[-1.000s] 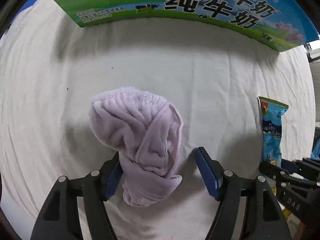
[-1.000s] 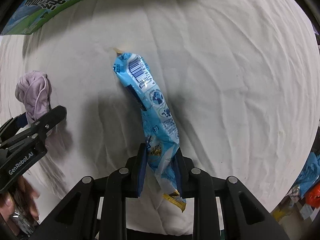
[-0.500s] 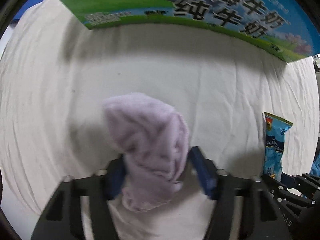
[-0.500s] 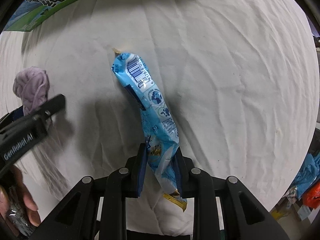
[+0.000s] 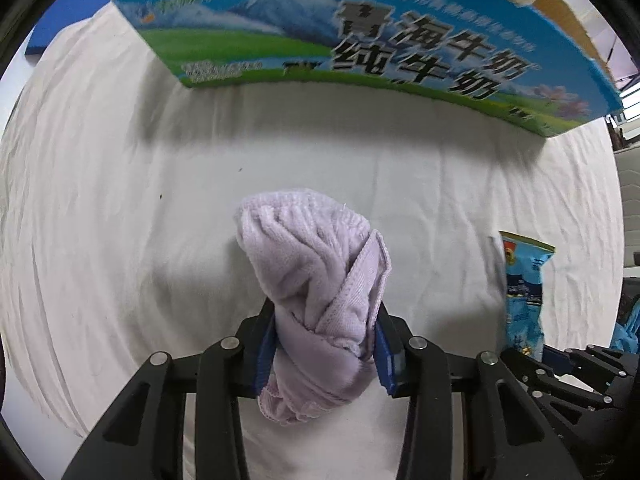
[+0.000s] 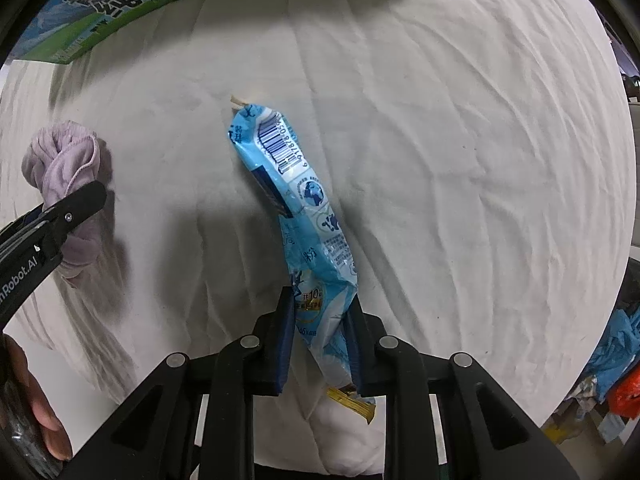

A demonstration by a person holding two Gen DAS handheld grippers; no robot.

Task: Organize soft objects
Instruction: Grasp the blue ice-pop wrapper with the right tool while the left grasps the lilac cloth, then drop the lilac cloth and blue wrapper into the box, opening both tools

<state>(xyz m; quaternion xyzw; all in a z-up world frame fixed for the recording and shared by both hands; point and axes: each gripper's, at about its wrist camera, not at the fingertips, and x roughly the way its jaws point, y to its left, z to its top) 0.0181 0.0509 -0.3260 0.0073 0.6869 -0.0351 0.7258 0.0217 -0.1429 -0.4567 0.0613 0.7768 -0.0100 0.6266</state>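
Left wrist: a wrinkled white sheet (image 5: 120,240) spreads below a milk carton (image 5: 360,40); left gripper (image 5: 324,344) clamps a towel (image 5: 316,280), right gripper (image 6: 320,340) a blue packet (image 6: 304,208).

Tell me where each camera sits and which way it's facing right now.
Left wrist: on the left tongs, looking forward over the white sheet toward the printed milk carton box; its blue-padded fingers clamp the crumpled lilac towel.
Right wrist: on the right tongs, same heading; its fingers pinch the long blue plastic snack packet; a fingertip shows lower left.
Shared: box, sheet, towel, packet; each sees the other tongs.
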